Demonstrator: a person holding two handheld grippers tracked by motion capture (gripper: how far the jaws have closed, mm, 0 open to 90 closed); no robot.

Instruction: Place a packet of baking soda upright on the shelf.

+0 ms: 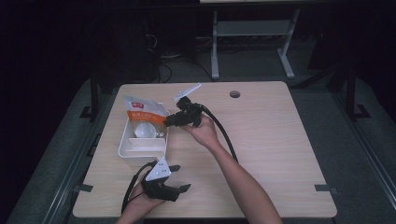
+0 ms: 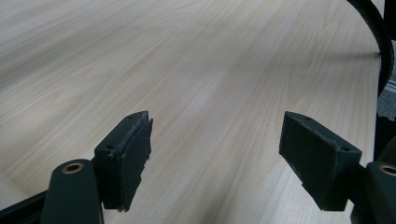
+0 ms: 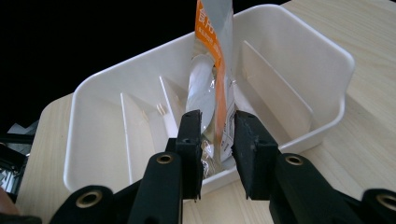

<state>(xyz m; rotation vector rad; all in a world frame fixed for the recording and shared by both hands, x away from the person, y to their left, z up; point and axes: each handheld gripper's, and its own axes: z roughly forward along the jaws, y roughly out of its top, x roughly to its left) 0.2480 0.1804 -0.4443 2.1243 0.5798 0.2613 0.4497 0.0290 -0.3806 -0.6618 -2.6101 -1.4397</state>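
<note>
Pouch (image 3: pixel 211 88) edge-on, base hidden behind right hand-held gripper (image 3: pixel 217 140), tray (image 3: pixel 299 60)

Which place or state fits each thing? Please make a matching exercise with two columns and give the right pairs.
Things:
1. bag
2. tray
3. left hand-held gripper
4. hole

Places or states:
a. white, with dividers
b. in the table top, far edge
c. open, nothing between the jaws
d. standing in the tray

Pairs: 1-d, 2-a, 3-c, 4-b
</note>
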